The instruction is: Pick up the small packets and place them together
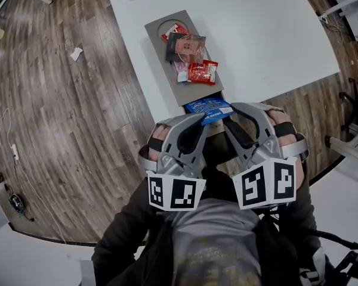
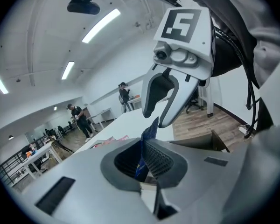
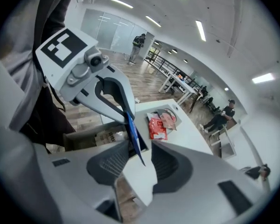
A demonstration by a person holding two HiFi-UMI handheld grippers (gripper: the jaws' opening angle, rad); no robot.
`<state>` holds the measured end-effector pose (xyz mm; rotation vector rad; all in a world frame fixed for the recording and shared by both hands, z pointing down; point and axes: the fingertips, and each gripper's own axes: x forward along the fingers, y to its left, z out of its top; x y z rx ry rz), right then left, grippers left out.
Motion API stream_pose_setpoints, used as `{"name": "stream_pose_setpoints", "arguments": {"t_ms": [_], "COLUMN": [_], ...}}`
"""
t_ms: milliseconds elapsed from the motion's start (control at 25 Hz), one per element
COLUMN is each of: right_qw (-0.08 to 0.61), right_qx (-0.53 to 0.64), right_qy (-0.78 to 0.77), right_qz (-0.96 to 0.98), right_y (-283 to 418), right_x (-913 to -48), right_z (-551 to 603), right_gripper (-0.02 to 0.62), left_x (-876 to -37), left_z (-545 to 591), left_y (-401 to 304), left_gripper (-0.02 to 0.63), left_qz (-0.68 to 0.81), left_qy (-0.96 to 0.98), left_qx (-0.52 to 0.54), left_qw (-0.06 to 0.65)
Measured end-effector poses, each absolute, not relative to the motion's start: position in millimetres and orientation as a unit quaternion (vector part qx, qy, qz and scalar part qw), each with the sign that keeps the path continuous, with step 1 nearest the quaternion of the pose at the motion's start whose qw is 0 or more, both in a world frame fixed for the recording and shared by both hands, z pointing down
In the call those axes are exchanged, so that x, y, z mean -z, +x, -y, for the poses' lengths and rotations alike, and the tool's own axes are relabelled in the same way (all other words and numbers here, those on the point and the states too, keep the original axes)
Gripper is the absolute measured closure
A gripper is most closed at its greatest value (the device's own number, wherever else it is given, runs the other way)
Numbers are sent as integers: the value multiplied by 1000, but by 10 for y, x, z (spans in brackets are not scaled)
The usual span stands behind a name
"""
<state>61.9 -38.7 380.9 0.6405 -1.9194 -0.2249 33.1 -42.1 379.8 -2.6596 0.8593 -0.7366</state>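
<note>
Blue packet [image 1: 207, 109]: thin, light, crinkly, likely slippery; best taken at a flat edge. Pinched in left claw [image 2: 144, 160]; right claw [image 3: 137, 155] part-open around it, seemingly not pressing. Located 6 o'clock of red packets [image 1: 194, 64] on worktop [image 1: 268, 34].

No legible text anywhere
</note>
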Motion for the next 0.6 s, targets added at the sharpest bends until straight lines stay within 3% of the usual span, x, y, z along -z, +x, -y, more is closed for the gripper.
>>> {"name": "stream_pose_setpoints", "arguments": {"t_ms": [200, 240, 280, 360, 600], "right_qw": [539, 540, 541, 540, 510], "right_qx": [115, 123, 130, 139, 160], "right_qy": [260, 260, 260, 261, 282], "right_qz": [793, 791, 789, 788, 797], "right_y": [615, 602, 587, 561, 533], "right_x": [-3943, -3940, -3934, -3914, -3669], "right_z": [440, 456, 470, 485, 385], "right_gripper": [450, 480, 559, 588, 589], "left_x": [-3775, -3775, -3773, -3762, -3502], "left_z": [428, 426, 425, 431, 334], "left_y": [310, 303, 294, 273, 238], "left_gripper": [593, 593, 593, 592, 592], "left_qz": [-294, -294, -296, -301, -336], "left_qy": [-916, -916, -916, -915, -906], "left_qx": [245, 244, 243, 240, 224], "left_qw": [119, 120, 120, 118, 130]}}
